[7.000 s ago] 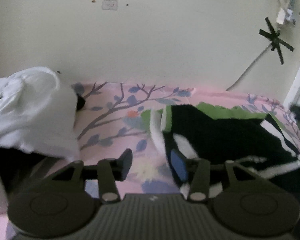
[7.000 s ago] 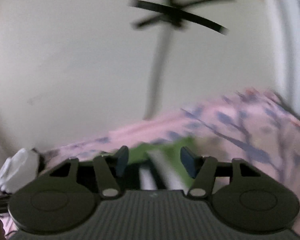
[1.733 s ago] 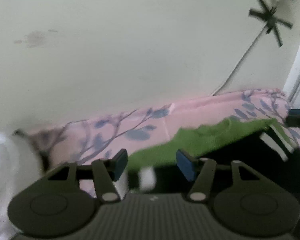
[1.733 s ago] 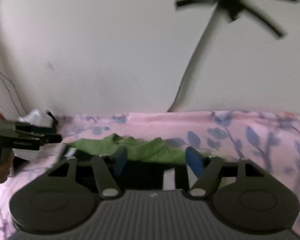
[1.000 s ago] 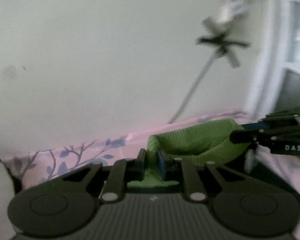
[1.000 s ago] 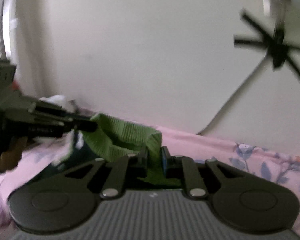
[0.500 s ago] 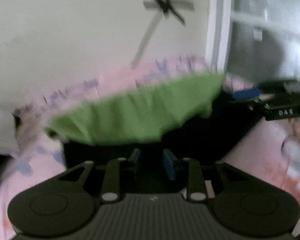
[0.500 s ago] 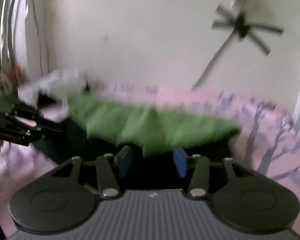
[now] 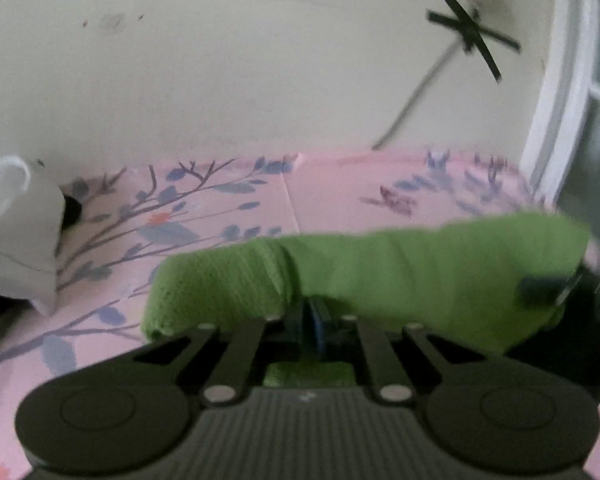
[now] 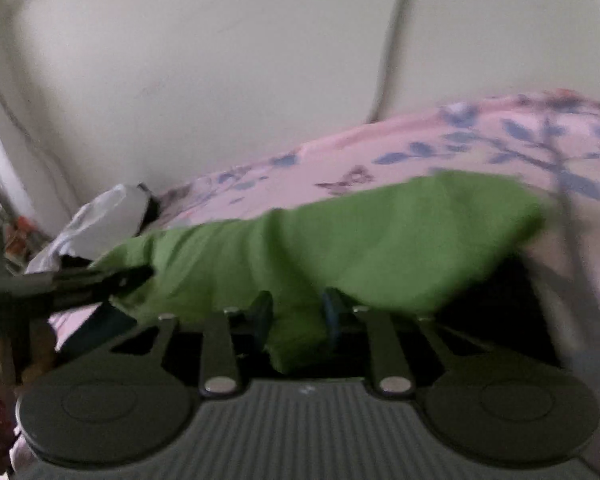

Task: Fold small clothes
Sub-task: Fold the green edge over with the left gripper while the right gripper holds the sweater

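Two grippers, one garment. Your left gripper (image 9: 309, 322): fingers pressed together, pinching the near edge of the green garment (image 9: 380, 276). Your right gripper (image 10: 296, 314): fingers (image 10: 262, 312) partly closed around a fold of the same cloth (image 10: 340, 240); the picture is blurred, and you cannot tell how firm that hold is. Green garment: stretched between both grippers above the bed, its dark underside showing beneath the green panel. Bed: pink sheet (image 9: 340, 184) printed with blue branches and leaves. White bundle (image 9: 12, 232): at the left end of the bed, well apart from the garment. Wall (image 9: 220, 80): pale, with a cable held by black tape crosses (image 9: 470, 36).
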Demonstrator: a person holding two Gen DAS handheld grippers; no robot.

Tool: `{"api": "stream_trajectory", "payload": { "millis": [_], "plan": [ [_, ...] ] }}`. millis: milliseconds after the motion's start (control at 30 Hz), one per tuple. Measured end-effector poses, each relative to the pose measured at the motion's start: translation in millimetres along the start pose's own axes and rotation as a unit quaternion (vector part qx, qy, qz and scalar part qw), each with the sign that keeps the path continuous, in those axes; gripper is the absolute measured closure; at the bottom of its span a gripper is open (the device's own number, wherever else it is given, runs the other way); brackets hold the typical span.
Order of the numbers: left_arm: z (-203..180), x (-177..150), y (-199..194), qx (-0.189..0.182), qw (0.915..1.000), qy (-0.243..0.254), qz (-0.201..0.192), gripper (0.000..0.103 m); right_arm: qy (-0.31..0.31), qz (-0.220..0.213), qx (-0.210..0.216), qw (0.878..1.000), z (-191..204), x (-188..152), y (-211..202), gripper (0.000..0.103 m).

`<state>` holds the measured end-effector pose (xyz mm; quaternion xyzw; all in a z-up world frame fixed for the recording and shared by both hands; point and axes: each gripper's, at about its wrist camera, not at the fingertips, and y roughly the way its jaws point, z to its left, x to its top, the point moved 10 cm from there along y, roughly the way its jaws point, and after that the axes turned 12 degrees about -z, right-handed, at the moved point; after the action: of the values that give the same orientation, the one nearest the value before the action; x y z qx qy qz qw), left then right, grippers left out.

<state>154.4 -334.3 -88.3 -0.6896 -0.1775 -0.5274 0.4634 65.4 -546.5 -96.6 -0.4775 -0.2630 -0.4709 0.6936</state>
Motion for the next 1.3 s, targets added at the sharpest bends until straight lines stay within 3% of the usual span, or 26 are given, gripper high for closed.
{"api": "stream_trajectory", "payload": {
  "millis": [67, 100, 133, 167, 233, 300, 400, 500, 567, 733, 767, 800, 900, 1000, 1100, 1200, 1300],
  "plan": [
    [-1.8, -7.3, -7.5, 0.006, 0.9996, 0.026, -0.003, 0.095, 0.001, -0.004, -0.009, 1.0, -8.5, 0.0, -18.8, 0.092],
    [-2.9, -9.1, -13.5, 0.008, 0.9996, 0.027, 0.0, 0.095, 0.013, -0.002, -0.013, 1.0, -16.4, 4.3, -22.9, 0.087],
    [-5.0, -8.6, -20.2, 0.008, 0.9998, 0.019, 0.004, 0.095, 0.026, -0.007, -0.021, 0.999, -21.3, 9.9, -35.6, 0.077],
    [-7.1, -5.5, -22.5, 0.0, 1.0, -0.001, 0.004, 0.094, 0.032, -0.032, -0.019, 0.999, -23.8, 16.4, -49.1, 0.061],
    [-9.4, 3.7, -28.8, -0.029, 0.9987, -0.041, -0.009, 0.093, 0.061, -0.084, -0.027, 0.994, -39.5, 35.2, -76.5, 0.053],
    [-16.0, 12.4, -28.9, -0.061, 0.9952, -0.076, -0.01, 0.093, 0.11, -0.101, -0.044, 0.988, -61.3, 44.2, -85.2, 0.044],
    [-34.3, 17.9, -18.6, -0.091, 0.992, -0.088, 0.003, 0.093, 0.159, -0.079, -0.081, 0.981, -93.2, 36.8, -72.5, 0.041],
    [-48.7, 8.6, -3.1, -0.108, 0.9895, -0.092, 0.029, 0.093, 0.226, -0.034, -0.069, 0.971, -111.2, 16.0, -49.1, 0.04],
    [-50.8, -4.6, 6.2, -0.109, 0.9875, -0.102, 0.052, 0.094, 0.239, -0.049, -0.054, 0.968, -110.3, 15.9, -43.1, 0.034],
    [-48.5, -12.3, 4.6, -0.108, 0.9876, -0.107, 0.039, 0.095, 0.227, -0.039, -0.04, 0.972, -84.5, 14.8, -11.1, 0.037],
    [-47.9, -12.8, 4.5, -0.108, 0.9873, -0.11, 0.039, 0.095, 0.222, -0.033, -0.043, 0.974, -80.7, 16.8, -7.2, 0.045],
    [-46.5, -13.2, 4.3, -0.108, 0.9869, -0.113, 0.04, 0.096, 0.224, -0.021, -0.042, 0.974, -76.5, 15.8, -3.4, 0.062],
    [-40.7, -12.6, 4.2, -0.112, 0.9847, -0.126, 0.043, 0.098, 0.249, -0.027, -0.024, 0.968, -63.2, 26.0, -13.3, 0.074],
    [-39.5, -11.0, 4.0, -0.114, 0.9845, -0.125, 0.044, 0.098, 0.211, -0.06, 0.007, 0.976, -18.8, 56.6, -33.6, 0.075],
    [-40.3, -9.9, 0.9, -0.115, 0.985, -0.122, 0.042, 0.098, 0.139, -0.064, 0.026, 0.988, 40.2, 75.9, -35.1, 0.075],
    [-28.7, -7.3, -17.9, -0.142, 0.9779, -0.15, 0.032, 0.098, 0.07, -0.045, 0.047, 0.995, 105.1, 75.5, -15.7, 0.075],
    [13.6, -0.9, -54.7, -0.139, 0.9725, -0.186, -0.018, 0.096, 0.013, -0.011, 0.059, 0.998, 157.3, 57.2, 17.7, 0.075]
  ]
}}
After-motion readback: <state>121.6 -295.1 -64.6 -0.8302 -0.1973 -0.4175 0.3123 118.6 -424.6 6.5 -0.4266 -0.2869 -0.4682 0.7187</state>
